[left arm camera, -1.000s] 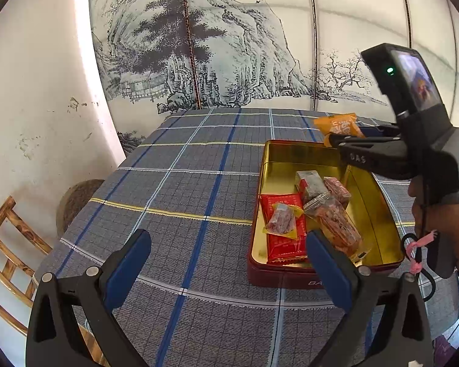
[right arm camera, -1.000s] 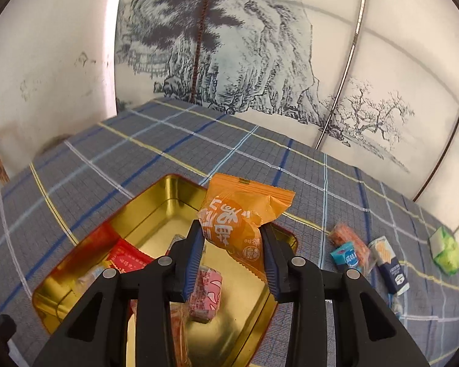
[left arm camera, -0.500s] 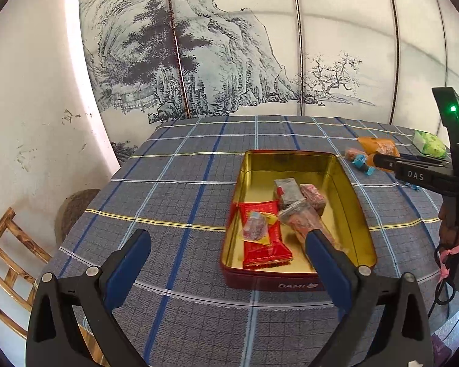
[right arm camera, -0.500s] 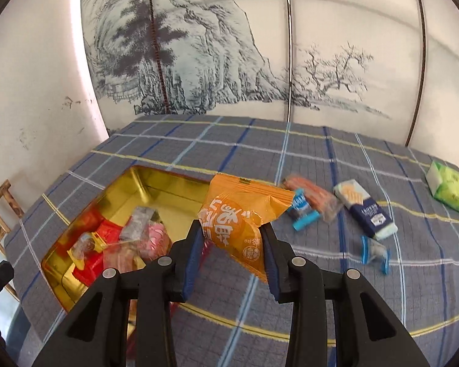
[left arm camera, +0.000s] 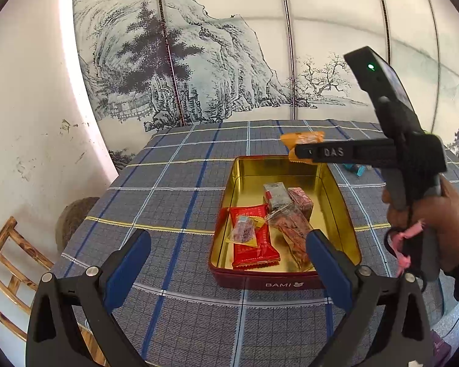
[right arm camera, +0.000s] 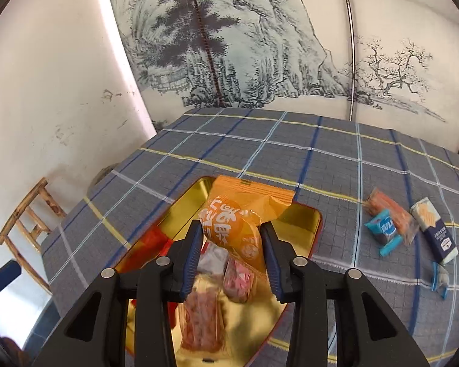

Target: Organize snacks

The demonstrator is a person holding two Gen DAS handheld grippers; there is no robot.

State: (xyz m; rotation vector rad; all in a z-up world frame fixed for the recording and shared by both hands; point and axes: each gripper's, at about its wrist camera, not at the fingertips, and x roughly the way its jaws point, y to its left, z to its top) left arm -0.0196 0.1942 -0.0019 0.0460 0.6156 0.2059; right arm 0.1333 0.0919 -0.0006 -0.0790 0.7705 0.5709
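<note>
On my left, the left gripper (left arm camera: 229, 263) hangs with its blue-padded fingers spread wide, holding nothing, low over the near edge of the desk's blue-grey checked cloth (left arm camera: 168, 195). Just ahead of it, towards its right finger, sits the gold-lined rectangular tin with a dark red outer wall (left arm camera: 336, 214). Inside the tin lie a flat red foil packet (left arm camera: 254, 244) with a small clear yellow-edged sweet (left arm camera: 244, 232) on top, a long clear wrapper of reddish-brown pieces (left arm camera: 292, 229), a small grey-clear sachet (left arm camera: 275, 194) and a pink wrapped block (left arm camera: 301, 202).

Moving right, my right gripper (right arm camera: 233, 244) is pinching the orange crinkled snack bag (right arm camera: 238, 214) between its blue pads; the bag hangs above the tin's far end, clear of the contents below.

Further right, on the cloth well apart from the tin, lie a clear orange-red stick packet (right arm camera: 391, 214), a light blue small packet (right arm camera: 384, 232) overlapping it, and a white-and-navy cracker packet (right arm camera: 434, 229).
</note>
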